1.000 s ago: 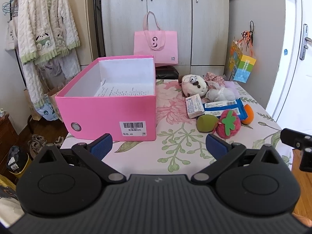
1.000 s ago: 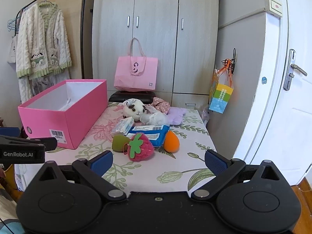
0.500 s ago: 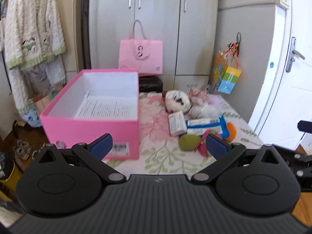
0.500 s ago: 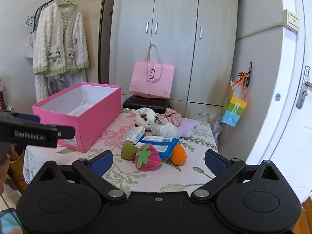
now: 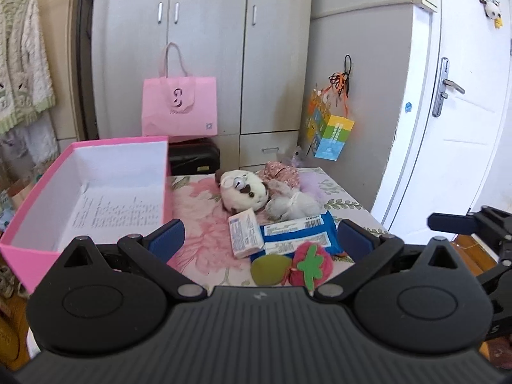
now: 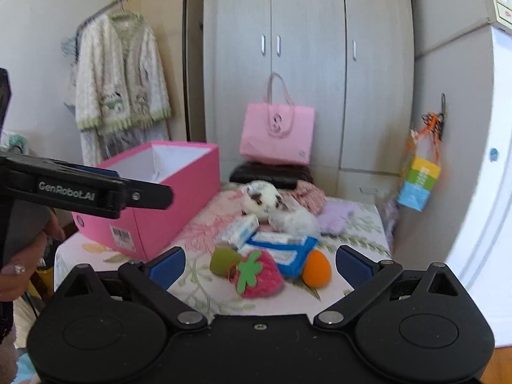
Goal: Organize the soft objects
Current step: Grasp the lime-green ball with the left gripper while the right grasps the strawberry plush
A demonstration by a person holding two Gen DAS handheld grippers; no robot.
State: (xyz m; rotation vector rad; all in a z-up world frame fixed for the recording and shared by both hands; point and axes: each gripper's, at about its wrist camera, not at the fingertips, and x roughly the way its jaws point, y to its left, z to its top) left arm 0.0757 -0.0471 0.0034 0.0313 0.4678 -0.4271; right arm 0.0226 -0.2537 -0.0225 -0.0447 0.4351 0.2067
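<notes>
While both grippers hang back with jaws wide apart and empty, the pink box [image 5: 96, 188] sits left on the surface, open. The toys lie right of it. The strawberry [image 6: 256, 275] seems nearest, just ahead of the right gripper [image 6: 259, 264].

My left tool [image 5: 257, 240]: matte black body, ribbed housing across the near edge with a small pale logo at centre, two round black discs, two black linkage arms pinned by silver rivets, blue pads on the fingers [image 5: 166, 235]. My right tool [image 6: 259, 260]: same build, smooth housing, one small screw at centre. Seen from the right camera, the left tool's side bar reads "GenRobot.AI" in white. A ring shows on the left hand [image 6: 22, 273].
</notes>
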